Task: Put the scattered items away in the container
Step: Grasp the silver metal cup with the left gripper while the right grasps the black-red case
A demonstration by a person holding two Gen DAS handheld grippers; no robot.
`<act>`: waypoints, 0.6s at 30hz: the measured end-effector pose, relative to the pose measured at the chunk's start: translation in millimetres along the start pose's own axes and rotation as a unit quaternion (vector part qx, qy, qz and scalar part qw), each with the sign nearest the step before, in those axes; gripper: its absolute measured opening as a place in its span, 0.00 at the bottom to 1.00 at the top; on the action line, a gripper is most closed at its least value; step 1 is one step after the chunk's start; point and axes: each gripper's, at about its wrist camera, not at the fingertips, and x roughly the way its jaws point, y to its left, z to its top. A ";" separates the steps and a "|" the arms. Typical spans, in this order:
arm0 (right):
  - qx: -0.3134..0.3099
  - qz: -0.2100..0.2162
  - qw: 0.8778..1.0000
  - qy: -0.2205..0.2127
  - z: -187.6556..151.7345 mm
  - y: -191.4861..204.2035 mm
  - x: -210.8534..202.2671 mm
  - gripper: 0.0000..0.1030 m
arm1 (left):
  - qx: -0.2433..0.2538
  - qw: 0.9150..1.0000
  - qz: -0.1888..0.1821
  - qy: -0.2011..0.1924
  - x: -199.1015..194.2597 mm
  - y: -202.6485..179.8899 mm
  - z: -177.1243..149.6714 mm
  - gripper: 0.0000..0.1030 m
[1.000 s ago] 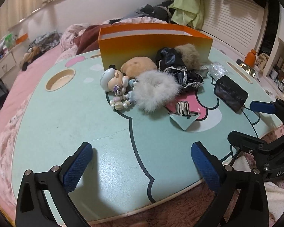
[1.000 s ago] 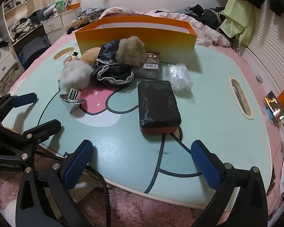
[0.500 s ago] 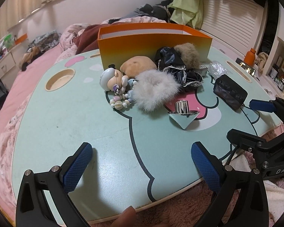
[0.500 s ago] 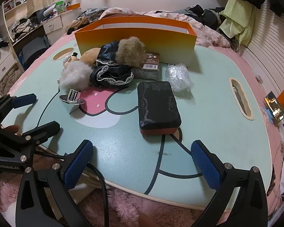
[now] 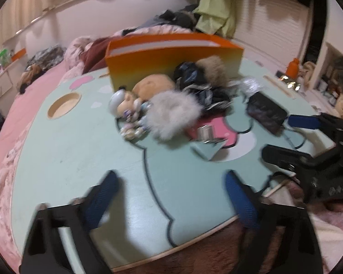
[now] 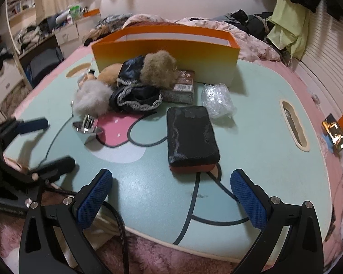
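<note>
An orange open box (image 5: 171,61) (image 6: 164,54) stands at the back of a mint cartoon table (image 5: 80,159) (image 6: 263,118). In front of it lie a doll with beads (image 5: 125,107), a tan plush (image 5: 153,84), a white fur puff (image 5: 173,114) (image 6: 91,98), black lace cloth (image 6: 135,96), a brown fur ball (image 6: 159,70), a small printed box (image 6: 180,89), a bubble-wrap wad (image 6: 217,100), a black pouch (image 6: 192,137) (image 5: 266,111) and a shiny metal cone (image 6: 87,127) (image 5: 208,137). My left gripper (image 5: 171,201) is open and empty at the front edge. My right gripper (image 6: 171,203) is open and empty, just short of the pouch.
A cluttered bed with clothes (image 6: 240,27) lies behind the table. Oval cut-outs sit in the table at the left (image 5: 64,105) and right (image 6: 295,125). An orange bottle (image 5: 293,68) and a gold item (image 6: 333,132) are off the right edge. Pink fluffy rug (image 6: 148,255) below.
The left gripper has swung and moved forward, blurring its view. The right gripper has edged closer to the black pouch. Both stay open and empty.
</note>
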 end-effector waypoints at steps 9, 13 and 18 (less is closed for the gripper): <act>0.027 0.004 0.998 -0.049 15.9 -10.7 -0.2 0.97 | 0.035 0.998 -0.042 -0.025 4.7 -22.1 16.7 0.40; 0.022 0.011 0.999 -0.035 17.6 -8.7 7.7 0.60 | 0.041 0.998 -0.046 -0.017 9.6 -24.7 16.7 0.28; 0.022 0.026 0.998 -0.059 11.4 -8.0 -3.4 0.40 | 0.030 0.996 -0.055 -0.062 -9.6 -16.1 14.5 0.28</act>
